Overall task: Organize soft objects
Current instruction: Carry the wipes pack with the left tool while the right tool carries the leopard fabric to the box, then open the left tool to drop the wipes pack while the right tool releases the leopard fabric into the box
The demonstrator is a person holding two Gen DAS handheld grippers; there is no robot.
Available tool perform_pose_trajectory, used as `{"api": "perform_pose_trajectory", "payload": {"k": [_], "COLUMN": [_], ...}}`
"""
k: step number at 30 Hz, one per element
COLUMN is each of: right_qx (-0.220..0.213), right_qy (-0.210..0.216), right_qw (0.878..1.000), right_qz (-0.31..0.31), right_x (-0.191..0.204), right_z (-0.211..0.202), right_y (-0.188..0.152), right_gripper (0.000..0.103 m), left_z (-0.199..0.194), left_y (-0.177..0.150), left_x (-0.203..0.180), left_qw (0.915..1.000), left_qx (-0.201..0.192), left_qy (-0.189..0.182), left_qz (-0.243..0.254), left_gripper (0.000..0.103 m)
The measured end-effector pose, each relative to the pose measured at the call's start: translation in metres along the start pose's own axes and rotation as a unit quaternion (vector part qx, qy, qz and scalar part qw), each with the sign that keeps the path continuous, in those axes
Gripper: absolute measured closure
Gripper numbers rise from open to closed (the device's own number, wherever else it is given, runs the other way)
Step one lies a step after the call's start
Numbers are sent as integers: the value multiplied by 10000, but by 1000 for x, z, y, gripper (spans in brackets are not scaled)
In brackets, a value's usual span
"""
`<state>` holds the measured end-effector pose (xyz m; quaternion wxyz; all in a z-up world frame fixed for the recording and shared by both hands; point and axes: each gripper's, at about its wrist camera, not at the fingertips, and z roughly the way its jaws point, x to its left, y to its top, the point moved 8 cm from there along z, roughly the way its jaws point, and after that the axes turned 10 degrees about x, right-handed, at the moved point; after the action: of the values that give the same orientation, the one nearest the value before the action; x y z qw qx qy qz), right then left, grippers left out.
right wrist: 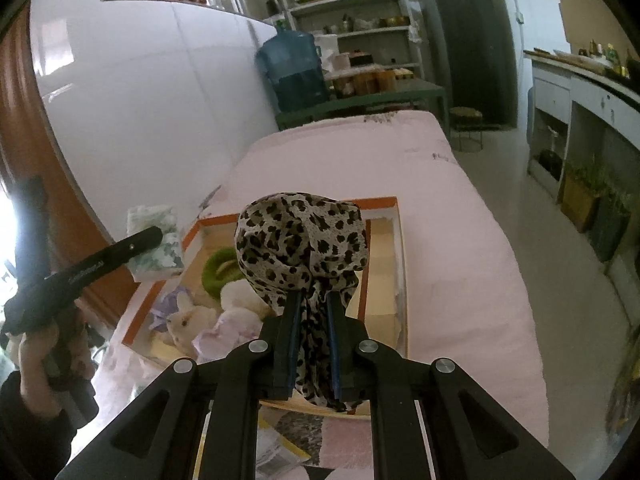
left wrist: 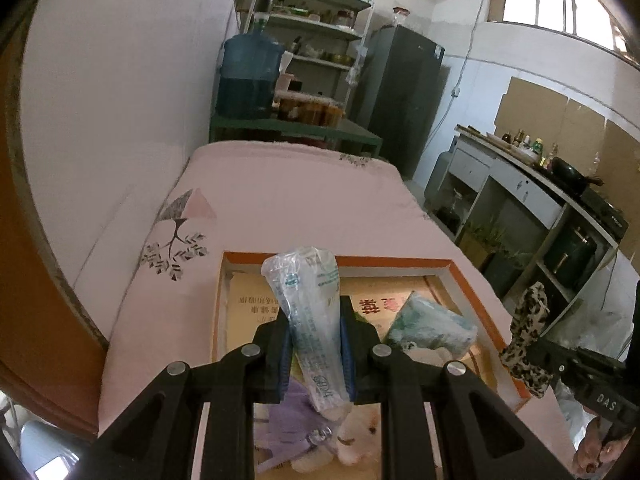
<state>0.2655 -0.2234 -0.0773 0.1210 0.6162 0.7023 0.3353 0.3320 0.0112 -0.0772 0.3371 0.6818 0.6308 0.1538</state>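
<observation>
Above an orange-rimmed box on a pink bed, left gripper clamps a tissue pack; right gripper pinches a leopard-print scarf.

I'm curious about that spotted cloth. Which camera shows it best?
The right wrist view: the leopard-print scarf fills the middle, pinched in the right tool. The left wrist view only catches it small at the right edge.
</observation>
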Motion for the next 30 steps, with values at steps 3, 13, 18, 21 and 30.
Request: {"api": "perform_pose_trajectory", "payload": {"k": [3, 13, 18, 21, 30], "right_qx": [72, 305, 445, 508, 631], "right_qy": [3, 6, -185, -190, -201], "right_qw": [10000, 9995, 9988, 9985, 9978], "right_qz": [24, 41, -53, -58, -37], "right_x": [-2, -9, -11, -12, -13], "right_z": [9, 30, 40, 46, 59], "right_y": [1, -5, -13, -16, -21], "right_gripper": [90, 90, 90, 90, 87], "left_z": [10, 38, 43, 44, 52], "left_y": [-1, -8, -11, -12, -15], "left_x": [3, 11, 13, 14, 21], "left_qw": [10000, 9993, 9990, 9991, 9976], "left_qx": [78, 352, 392, 394, 472], "left_qy": [-5, -63, -92, -75, -288], "left_qz": [-6, -135, -177, -157, -418], "left_gripper": [82, 82, 82, 82, 79]}}
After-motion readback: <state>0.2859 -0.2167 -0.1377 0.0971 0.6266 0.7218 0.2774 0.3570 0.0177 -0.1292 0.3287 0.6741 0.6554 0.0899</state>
